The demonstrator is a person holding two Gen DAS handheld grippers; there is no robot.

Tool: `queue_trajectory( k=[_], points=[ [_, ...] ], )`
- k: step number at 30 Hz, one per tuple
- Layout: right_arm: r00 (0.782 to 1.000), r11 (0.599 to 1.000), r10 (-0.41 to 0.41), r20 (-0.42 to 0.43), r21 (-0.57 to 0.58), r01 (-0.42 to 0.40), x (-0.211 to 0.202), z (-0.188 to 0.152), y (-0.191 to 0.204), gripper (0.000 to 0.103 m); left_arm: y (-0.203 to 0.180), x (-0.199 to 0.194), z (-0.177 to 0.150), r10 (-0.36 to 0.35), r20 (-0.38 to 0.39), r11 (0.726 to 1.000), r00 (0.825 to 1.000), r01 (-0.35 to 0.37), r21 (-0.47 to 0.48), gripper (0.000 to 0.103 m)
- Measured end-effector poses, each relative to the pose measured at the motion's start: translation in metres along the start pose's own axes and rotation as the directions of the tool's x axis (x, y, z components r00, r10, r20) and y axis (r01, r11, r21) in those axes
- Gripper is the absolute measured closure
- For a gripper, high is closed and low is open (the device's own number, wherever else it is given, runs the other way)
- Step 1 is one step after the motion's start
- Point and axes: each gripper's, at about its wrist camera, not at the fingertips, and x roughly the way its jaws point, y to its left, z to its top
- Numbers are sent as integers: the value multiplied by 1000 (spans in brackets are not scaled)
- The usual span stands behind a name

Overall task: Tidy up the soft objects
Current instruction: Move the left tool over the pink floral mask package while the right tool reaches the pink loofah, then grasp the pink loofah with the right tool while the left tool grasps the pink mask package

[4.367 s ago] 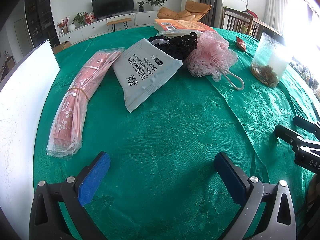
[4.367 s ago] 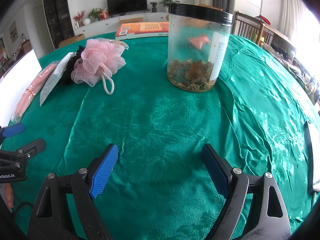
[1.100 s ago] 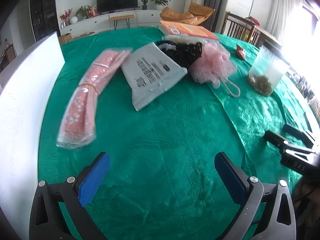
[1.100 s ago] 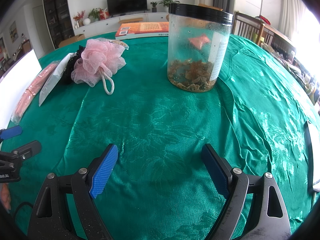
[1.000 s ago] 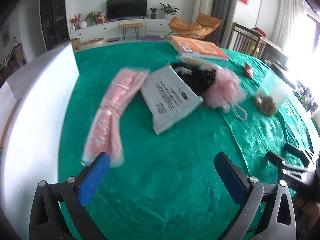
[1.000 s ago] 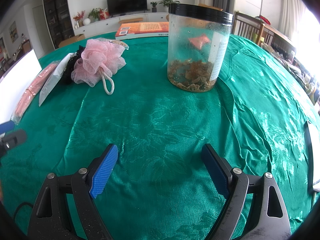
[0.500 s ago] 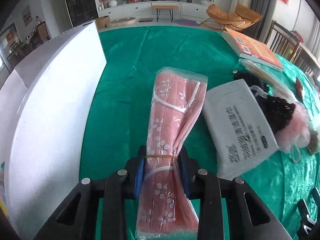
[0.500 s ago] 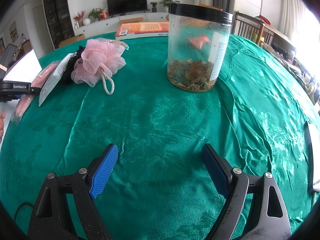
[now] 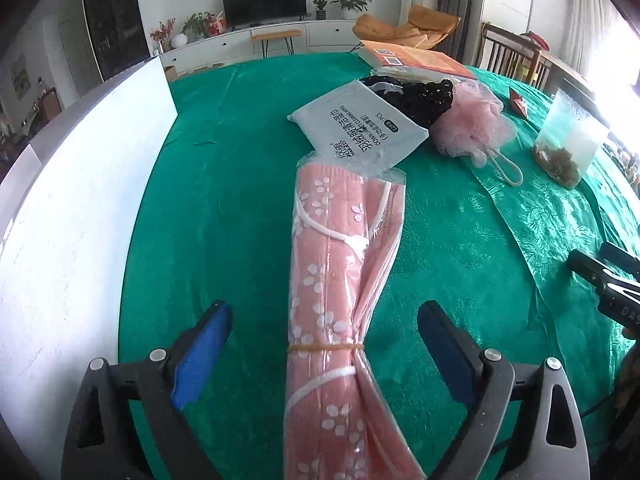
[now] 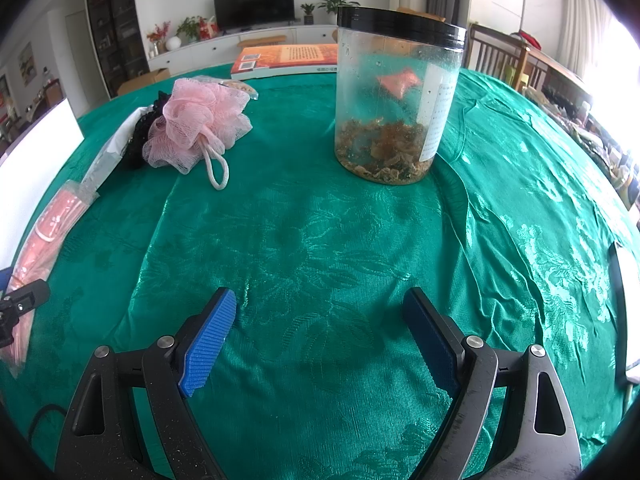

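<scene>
The left gripper (image 9: 322,354) is straddling the pink mask pack (image 9: 334,300), its jaws having just been opening and now standing spread, pads clear of the plastic. The pack is lying lengthwise on the green surface (image 9: 224,208), its far end overlapping the grey pouch (image 9: 356,128). A good regrasp probably means closing at the rubber band, where the bundle is firmest. The right gripper (image 10: 320,338) is hovering with jaws spread, pinching nothing. Farther off, the pink bath pouf (image 10: 196,124) is waiting.

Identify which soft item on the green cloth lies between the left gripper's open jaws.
The long pink flowered bundle in clear wrap, tied with a rubber band. The grey-white pouch, black lace item and pink mesh sponge lie beyond it.
</scene>
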Motion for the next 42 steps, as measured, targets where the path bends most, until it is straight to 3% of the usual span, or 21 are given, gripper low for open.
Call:
queue_trajectory(
  k=[8,17,19,21,23,26,29,30,31,32,36,42],
  points=[
    [1000,1000,0,0,0,0,0,0,0,16,4,10,-1,-22,19,1000,1000,22,-7,0],
    [1000,1000,1,1,0,-1,0,0,0,16,4,10,-1,-20,20,1000,1000,20,-7,0],
    [999,999,34,3,22,-34,-2,3,0,15,4,10,-1,-19,20,1000,1000,20,-7,0],
    [989,990,134,62,32,-136,-10,17,7,15,4,10,-1,-19,20,1000,1000,19,-7,0],
    [979,983,182,94,-29,-180,-9,41,25,15,4,10,-1,-20,20,1000,1000,20,-7,0],
    [967,967,248,66,-85,-242,14,84,51,18,4,10,-1,-20,20,1000,1000,20,-7,0],
    [961,961,274,39,-53,-272,46,117,61,19,4,10,-1,-20,20,1000,1000,20,-7,0],
    [956,956,291,25,-40,-290,57,124,62,31,4,10,-1,-20,20,1000,1000,20,-7,0],
    [949,949,315,-3,-26,-315,67,128,63,66,4,10,-1,-20,20,1000,1000,20,-7,0],
    [944,945,327,-41,-10,-327,76,131,62,80,4,10,-1,-20,20,1000,1000,20,-7,0],
    [935,934,356,-13,21,-355,55,113,44,85,4,10,-1,-19,20,1000,1000,20,-7,0],
    [939,935,340,48,87,-343,-17,48,-1,85,4,10,-2,-19,20,1000,1000,19,-7,0]
  ],
)
